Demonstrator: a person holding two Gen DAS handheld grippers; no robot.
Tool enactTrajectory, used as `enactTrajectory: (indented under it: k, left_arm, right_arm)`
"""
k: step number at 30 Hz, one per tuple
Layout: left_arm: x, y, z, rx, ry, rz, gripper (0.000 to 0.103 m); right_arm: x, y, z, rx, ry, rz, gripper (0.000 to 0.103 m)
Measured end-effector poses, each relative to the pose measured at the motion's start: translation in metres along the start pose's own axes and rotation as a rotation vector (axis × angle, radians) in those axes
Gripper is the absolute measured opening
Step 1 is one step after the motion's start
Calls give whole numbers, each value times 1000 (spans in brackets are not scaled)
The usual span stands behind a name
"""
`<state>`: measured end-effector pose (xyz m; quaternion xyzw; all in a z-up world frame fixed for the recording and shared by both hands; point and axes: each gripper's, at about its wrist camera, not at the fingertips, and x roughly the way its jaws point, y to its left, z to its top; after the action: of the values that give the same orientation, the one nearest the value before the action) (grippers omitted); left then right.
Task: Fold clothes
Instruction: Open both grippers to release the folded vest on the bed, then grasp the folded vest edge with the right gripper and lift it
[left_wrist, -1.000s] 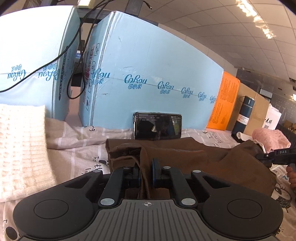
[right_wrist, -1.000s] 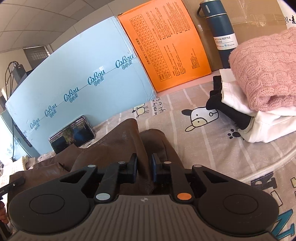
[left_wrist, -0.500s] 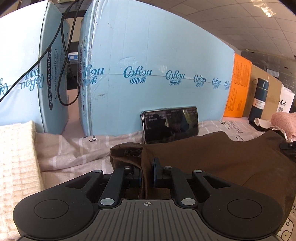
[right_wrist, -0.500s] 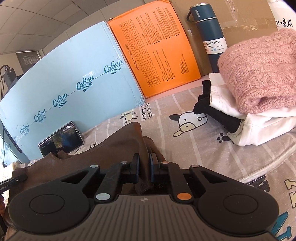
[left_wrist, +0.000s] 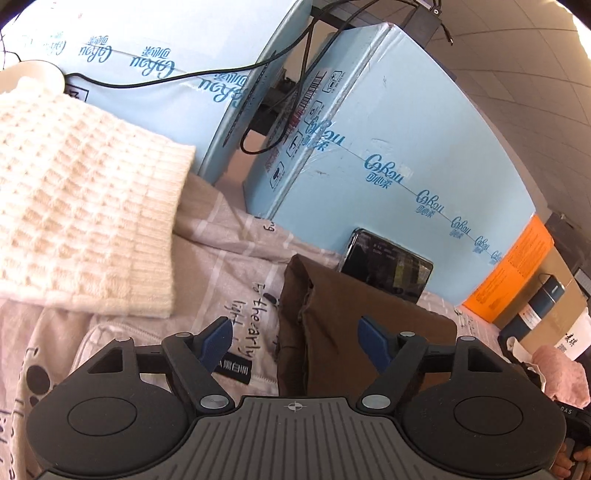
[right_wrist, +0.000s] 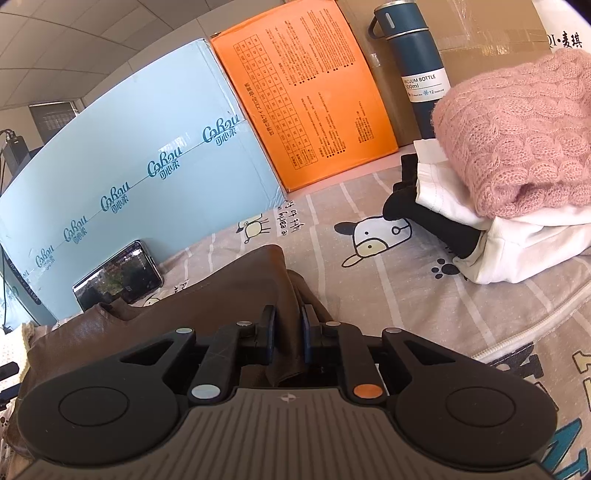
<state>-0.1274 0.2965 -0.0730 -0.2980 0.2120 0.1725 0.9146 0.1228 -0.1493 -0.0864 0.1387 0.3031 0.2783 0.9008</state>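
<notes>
My left fingers (left_wrist: 218, 341) have bare bedsheet (left_wrist: 236, 266) ahead; the cream knit (left_wrist: 74, 206) crowds the left, blue boxes (left_wrist: 388, 147) and phone (left_wrist: 388, 271) wall the far side.

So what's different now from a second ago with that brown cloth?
The left gripper opened and let go of the brown garment, which now lies flat on the bed. The right gripper stays clamped on its edge. The phone and folded pile haven't moved.

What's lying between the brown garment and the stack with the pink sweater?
Nothing: in the right wrist view, only bare cartoon-print sheet separates the brown garment from the pink knit sweater's stack.
</notes>
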Motion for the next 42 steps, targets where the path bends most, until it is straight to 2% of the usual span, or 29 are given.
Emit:
enactTrajectory:
  k: [1, 5, 12, 16, 20, 22, 23, 24, 26, 30, 33, 36, 42]
  left_arm:
    - [-2, -1, -6, -3, 9, 6, 76]
    - [-4, -16, -18, 89, 7, 52, 76]
    - [-2, -19, -20, 134, 9, 59, 79]
    - [-1, -22, -22, 163, 10, 69, 80]
    - [2, -26, -24, 196, 12, 79, 82]
    - [1, -25, -24, 196, 11, 75, 82]
    - [0, -25, -24, 193, 10, 72, 82]
    - [0, -24, -24, 190, 9, 67, 82]
    - [-1, -24, -24, 186, 7, 56, 82]
    - [-4, -25, -24, 193, 0, 34, 82]
    - [-7, -27, -25, 205, -10, 16, 83]
    - [-10, -29, -25, 214, -18, 6, 83]
    - [-16, -33, -27, 233, -31, -16, 84]
  right_arm:
    - [0, 0, 0, -3, -3, 0, 13]
    - [-1, 3, -1, -28, -19, -11, 10]
    - [-4, 17, 4, -130, -89, -31, 9]
    - [10, 23, 4, -185, -60, -83, 9]
    - [15, 18, 4, -166, -42, -92, 11]
    - [13, 14, 3, -141, -53, -91, 16]
    - [11, 12, 3, -124, -62, -91, 25]
    - [9, 8, 4, -100, -76, -91, 43]
    - [4, 1, 5, -51, -104, -90, 62]
    - [-9, -3, 7, 9, -131, -87, 80]
    - [-25, -2, 11, 63, -117, -66, 87]
    - [-45, -3, 13, 180, -80, -68, 90]
    - [-79, -15, 8, 430, 61, -66, 93]
